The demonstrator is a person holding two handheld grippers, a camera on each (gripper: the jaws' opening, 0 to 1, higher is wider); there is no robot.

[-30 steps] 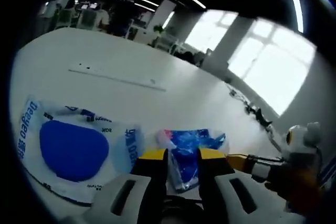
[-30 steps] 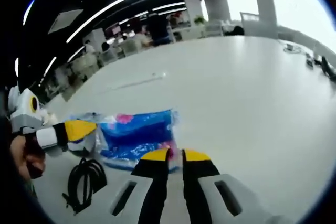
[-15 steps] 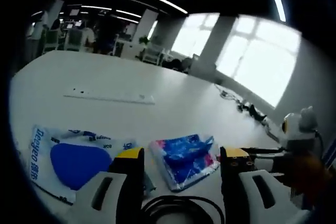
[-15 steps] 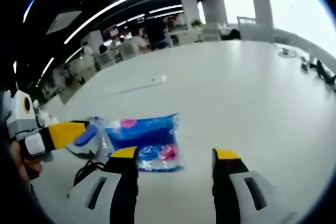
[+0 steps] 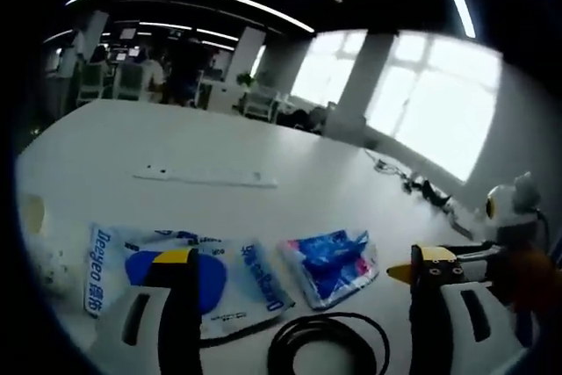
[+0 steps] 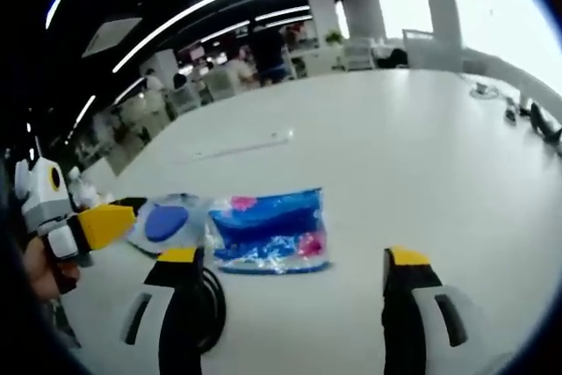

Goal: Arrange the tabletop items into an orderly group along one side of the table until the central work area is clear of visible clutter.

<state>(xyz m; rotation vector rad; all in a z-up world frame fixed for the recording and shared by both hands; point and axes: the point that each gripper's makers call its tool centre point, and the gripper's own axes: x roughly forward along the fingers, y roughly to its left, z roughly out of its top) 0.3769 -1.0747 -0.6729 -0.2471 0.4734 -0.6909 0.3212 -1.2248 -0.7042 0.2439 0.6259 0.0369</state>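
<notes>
My left gripper and right gripper both hang with jaws spread wide, gripping nothing. On the white counter the blue snack packet lies flat just beyond them, the white pouch with a blue oval beside it on its left, and the coiled black cable nearest me.

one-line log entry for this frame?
left gripper: open | right gripper: open | blue packet, pouch, black cable: on table, unheld
</notes>
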